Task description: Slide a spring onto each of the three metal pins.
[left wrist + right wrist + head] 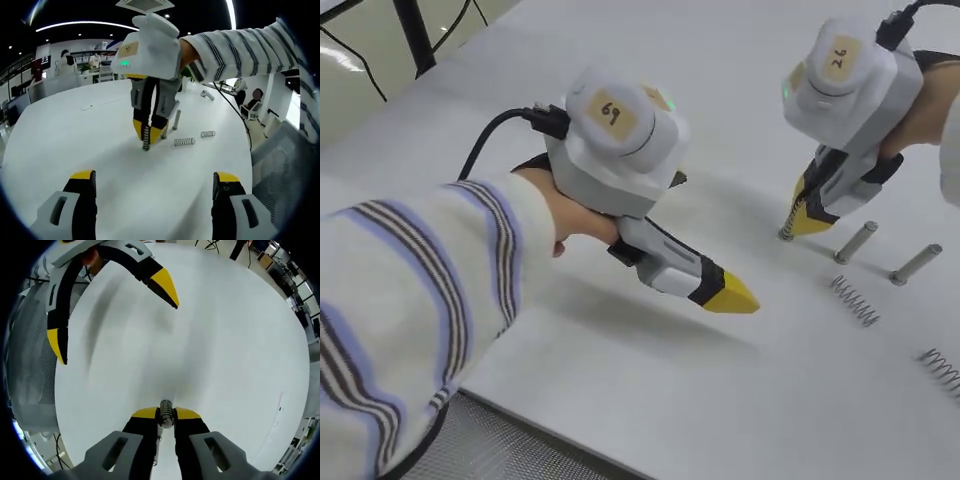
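Note:
My right gripper (798, 226) is shut on a spring (788, 222) that stands upright with its foot on the white table (650, 400). Its yellow tips pinch that spring (166, 418), and a metal end shows in the top coil. Two bare metal pins (856, 242) (916, 264) stand just right of it. Two loose springs (854, 300) (940, 368) lie nearer the front. My left gripper (732, 296) hovers open and holding nothing, left of the pins. Its jaws (155, 177) point at the right gripper (149, 131), the held spring (146, 138), a pin (176, 120) and the loose springs (184, 142) (208, 134).
The table's front edge runs along the bottom left, with a dark mesh surface (520, 450) below it. A black cable (485, 140) trails from the left gripper. Black frame legs (415, 35) stand at the far left. People and desks (65, 62) are far behind.

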Tool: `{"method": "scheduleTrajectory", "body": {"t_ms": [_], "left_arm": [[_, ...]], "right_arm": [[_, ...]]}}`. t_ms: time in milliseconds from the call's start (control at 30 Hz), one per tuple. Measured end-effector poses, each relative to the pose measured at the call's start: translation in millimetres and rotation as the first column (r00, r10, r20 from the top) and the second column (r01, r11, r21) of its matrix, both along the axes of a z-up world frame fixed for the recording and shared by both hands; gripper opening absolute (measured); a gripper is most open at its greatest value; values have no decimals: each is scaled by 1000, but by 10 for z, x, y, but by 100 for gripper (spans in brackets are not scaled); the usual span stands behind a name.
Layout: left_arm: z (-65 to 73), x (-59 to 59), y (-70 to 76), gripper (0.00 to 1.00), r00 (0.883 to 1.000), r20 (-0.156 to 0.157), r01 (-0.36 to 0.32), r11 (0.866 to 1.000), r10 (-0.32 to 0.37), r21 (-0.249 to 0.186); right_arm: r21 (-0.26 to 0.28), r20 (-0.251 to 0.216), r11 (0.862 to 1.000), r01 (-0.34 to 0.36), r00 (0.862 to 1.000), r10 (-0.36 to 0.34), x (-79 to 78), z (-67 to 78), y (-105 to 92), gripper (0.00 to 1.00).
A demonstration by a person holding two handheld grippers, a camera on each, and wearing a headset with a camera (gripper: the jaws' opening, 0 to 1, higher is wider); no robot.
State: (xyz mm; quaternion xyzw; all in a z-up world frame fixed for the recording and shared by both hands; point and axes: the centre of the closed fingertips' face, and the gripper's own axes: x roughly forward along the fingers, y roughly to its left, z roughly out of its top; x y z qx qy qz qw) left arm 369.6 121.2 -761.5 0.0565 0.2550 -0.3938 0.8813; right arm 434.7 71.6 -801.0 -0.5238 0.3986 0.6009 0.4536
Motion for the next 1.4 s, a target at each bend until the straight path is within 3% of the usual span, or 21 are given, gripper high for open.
{"method": "scheduleTrajectory", "body": {"t_ms": [333,833,1033,1233,1400], "left_arm": [[-14,-10,25,94,1000,-12,-13,1000,13,3],[-26,-49,17,93,1000,-25,-13,1000,14,5],[-18,-40,73,92,999,-30,-22,1000,22,-2],[43,-29,80,91,999,-40,-39,998,37,-44],[62,-57,103,91,999,-41,-25,998,23,-51]], "right_arm": [[2,3,1000,-14,1000,14,-28,12,-29,13],[53,32,998,-17,999,15,-46,213,-10,28],[104,37,994,16,999,-20,-110,400,-50,30],[174,-7,983,57,998,-57,-221,537,-153,33],[243,-18,962,122,992,-121,-289,665,-244,35]]}}
